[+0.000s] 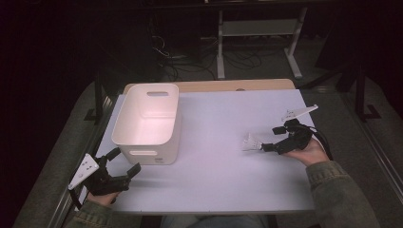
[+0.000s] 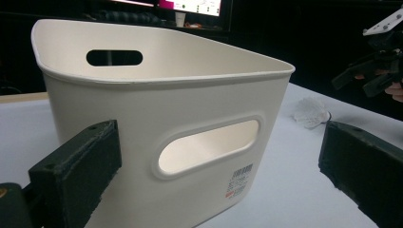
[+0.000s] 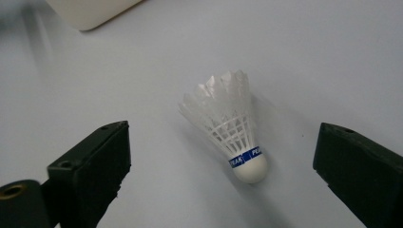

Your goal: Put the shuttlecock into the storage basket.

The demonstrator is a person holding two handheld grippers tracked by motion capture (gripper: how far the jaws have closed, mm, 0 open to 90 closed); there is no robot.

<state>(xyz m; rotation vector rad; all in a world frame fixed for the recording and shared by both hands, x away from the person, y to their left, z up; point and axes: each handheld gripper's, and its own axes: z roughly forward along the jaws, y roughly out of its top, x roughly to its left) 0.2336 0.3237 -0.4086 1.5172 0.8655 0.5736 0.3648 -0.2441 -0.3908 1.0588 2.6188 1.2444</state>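
A white feather shuttlecock [image 1: 250,142] with a blue band lies on its side on the white table [image 1: 214,175], cork end toward my right gripper [image 1: 271,138]. In the right gripper view the shuttlecock [image 3: 228,128] rests between the two black jaws of the right gripper [image 3: 221,161], which stand wide apart and touch nothing. My left gripper [image 1: 126,160] is open at the near left, just in front of a cream plastic bin [image 1: 147,154]. In the left gripper view the bin [image 2: 166,104], with its handle slot, sits close ahead, and the shuttlecock [image 2: 310,113] lies beyond on the right.
The bin looks empty from above and stands on the table's left half. A wooden strip [image 1: 228,85] runs along the far edge. Beyond it are a dark floor with cables and a white frame [image 1: 256,28]. A person's sleeves enter at the bottom.
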